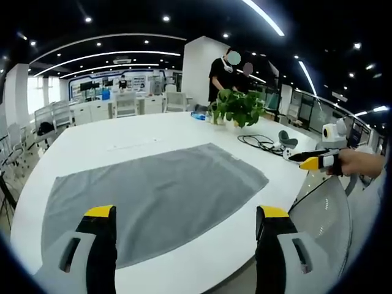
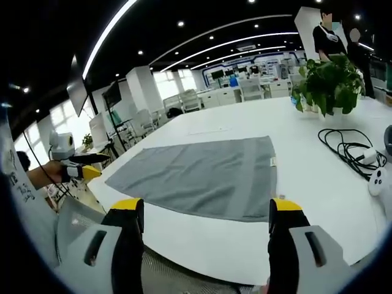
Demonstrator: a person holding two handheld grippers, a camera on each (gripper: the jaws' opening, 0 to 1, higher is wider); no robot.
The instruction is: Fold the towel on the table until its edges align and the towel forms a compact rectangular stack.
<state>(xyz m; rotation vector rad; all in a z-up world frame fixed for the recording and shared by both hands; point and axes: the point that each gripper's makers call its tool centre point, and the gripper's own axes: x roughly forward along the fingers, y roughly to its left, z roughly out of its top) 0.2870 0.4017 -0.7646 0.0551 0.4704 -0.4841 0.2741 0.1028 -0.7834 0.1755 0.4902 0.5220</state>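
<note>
We hold the left gripper (image 1: pixel 187 214) and right gripper (image 2: pixel 205 208) wide open and empty above the table's (image 1: pixel 153 131) near edge, the flat grey towel (image 1: pixel 153 193) lying just ahead, long axis left-right.

Two hand-held grippers, each a pale grey moulded body with black fingers capped in yellow: the left gripper (image 1: pixel 187 214) shows a dark slot in each grey shoulder, as does the right gripper (image 2: pixel 207 205). Seen from across, the right gripper carries a white box on top, its fingers black with a yellow tip. The person wears a light sleeve (image 2: pixel 21 196) with dark printed markings.
</note>
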